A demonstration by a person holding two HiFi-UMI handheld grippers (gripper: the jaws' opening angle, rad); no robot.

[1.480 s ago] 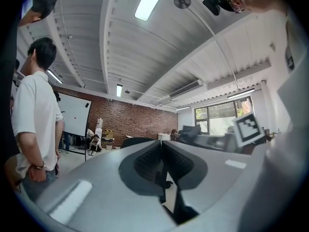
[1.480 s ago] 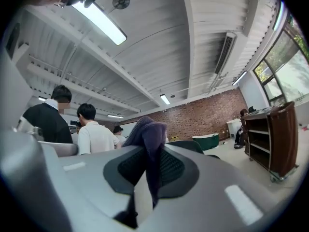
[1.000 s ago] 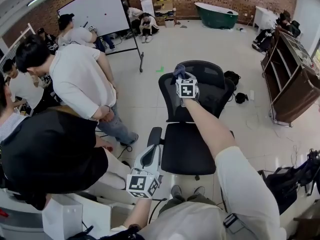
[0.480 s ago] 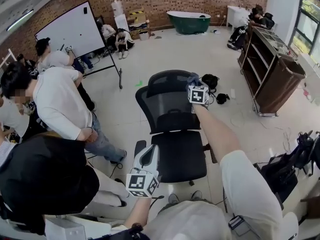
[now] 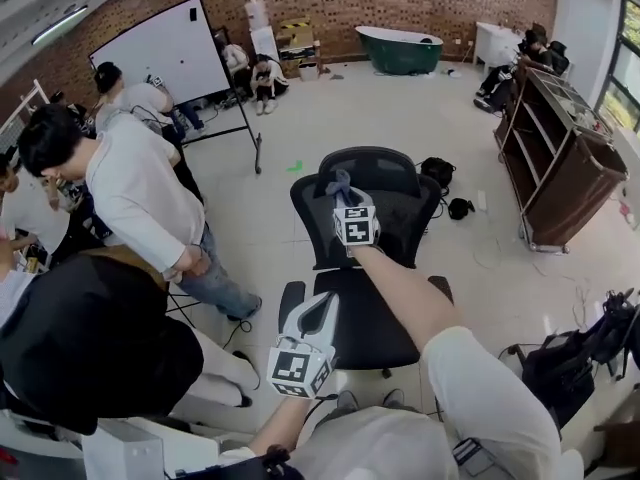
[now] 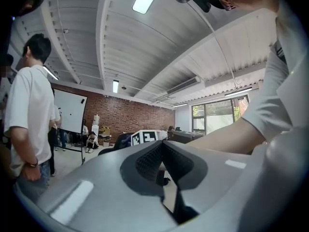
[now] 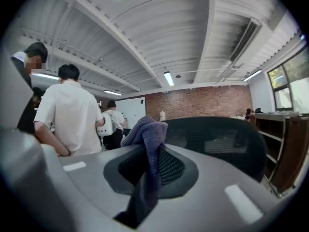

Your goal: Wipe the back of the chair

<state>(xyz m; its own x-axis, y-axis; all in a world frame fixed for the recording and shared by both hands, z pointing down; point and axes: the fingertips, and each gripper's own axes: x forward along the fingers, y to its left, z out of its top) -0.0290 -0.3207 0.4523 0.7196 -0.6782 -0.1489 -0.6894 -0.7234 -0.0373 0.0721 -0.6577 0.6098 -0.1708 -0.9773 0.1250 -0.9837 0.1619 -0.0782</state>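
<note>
right gripper point(image 7: 150, 173) clamps purple cloth point(image 7: 147, 129) at chair back point(image 5: 400, 203) top-left corner (mesh side) | left gripper point(image 6: 161, 166) jaws together, empty

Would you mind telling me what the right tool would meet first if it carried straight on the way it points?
Most likely the black mesh chair back, beyond the purple cloth clamped in the right tool; depth is uncertain.

No words, numbers or brand names can be read anywhere. The near marker cube point(image 5: 298, 368) and the far marker cube point(image 5: 356, 226) carry only black-and-white square patterns, no letters. The whiteboard point(image 5: 165, 48) at the far left shows no legible writing. Any print on the cardboard boxes point(image 5: 296, 34) by the far brick wall is too small to read.
</note>
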